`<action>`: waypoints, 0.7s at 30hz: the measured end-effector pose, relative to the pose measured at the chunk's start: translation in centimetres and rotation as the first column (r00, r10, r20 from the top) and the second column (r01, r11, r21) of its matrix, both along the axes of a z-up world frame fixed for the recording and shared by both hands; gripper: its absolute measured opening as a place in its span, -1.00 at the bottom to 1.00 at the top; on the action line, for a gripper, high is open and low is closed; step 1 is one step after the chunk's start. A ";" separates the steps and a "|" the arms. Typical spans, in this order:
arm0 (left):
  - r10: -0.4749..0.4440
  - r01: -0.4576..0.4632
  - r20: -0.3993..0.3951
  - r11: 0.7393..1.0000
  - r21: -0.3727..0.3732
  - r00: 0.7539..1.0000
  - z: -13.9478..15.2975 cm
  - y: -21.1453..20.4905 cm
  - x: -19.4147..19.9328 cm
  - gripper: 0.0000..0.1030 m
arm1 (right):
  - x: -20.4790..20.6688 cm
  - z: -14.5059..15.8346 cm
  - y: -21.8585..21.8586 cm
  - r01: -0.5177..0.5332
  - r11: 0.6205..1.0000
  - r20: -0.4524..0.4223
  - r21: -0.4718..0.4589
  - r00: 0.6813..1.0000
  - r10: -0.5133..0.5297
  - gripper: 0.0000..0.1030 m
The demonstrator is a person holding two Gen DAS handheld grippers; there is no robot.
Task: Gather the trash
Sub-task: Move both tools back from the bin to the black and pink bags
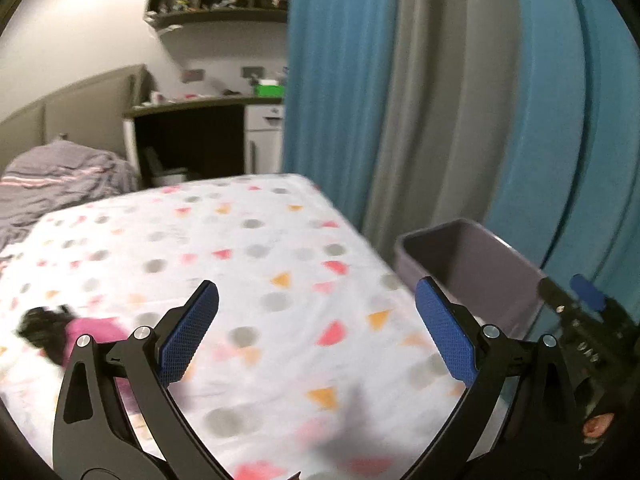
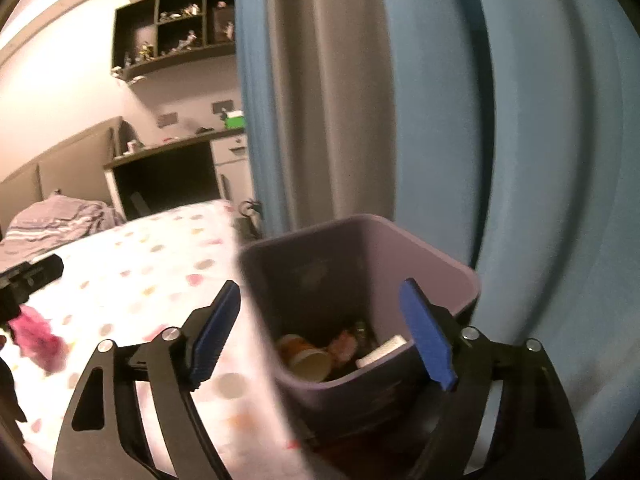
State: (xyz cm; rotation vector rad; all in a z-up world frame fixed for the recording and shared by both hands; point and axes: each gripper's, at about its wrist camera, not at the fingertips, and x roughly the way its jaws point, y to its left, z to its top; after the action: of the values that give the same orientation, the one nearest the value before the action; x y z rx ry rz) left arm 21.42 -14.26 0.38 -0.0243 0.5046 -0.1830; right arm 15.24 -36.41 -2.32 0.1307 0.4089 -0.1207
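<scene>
A purple trash bin (image 2: 400, 256) stands beside the bed, right of it; it also shows in the left wrist view (image 1: 472, 264). Inside lie a paper cup (image 2: 310, 362), a pink wrapper (image 2: 344, 344) and a white piece (image 2: 382, 352). My right gripper (image 2: 326, 340) is open and empty, just above the bin's near rim. My left gripper (image 1: 320, 332) is open and empty above the spotted bed sheet (image 1: 240, 264). A pink and black item (image 1: 80, 332) lies on the sheet at the left; it shows blurred in the right wrist view (image 2: 36, 340).
Blue and grey curtains (image 1: 440, 100) hang close behind the bin. A crumpled grey blanket (image 1: 60, 176) lies at the bed's far left. A desk (image 1: 200, 128) with a green box (image 1: 269, 89) stands beyond the bed, shelves above.
</scene>
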 end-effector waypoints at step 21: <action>0.395 -0.395 -0.013 0.919 -0.006 0.919 -1.7 22.1 -8.2 0.89 | -0.7 0.7 22.1 -0.422 0.906 -0.004 -0.036 0.907 0.422 0.63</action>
State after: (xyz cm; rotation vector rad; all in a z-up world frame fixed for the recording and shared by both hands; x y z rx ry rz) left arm 13.19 7.80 -1.28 -0.1347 0.5000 0.2128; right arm 14.55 -14.31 -1.57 0.0046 0.4229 0.3007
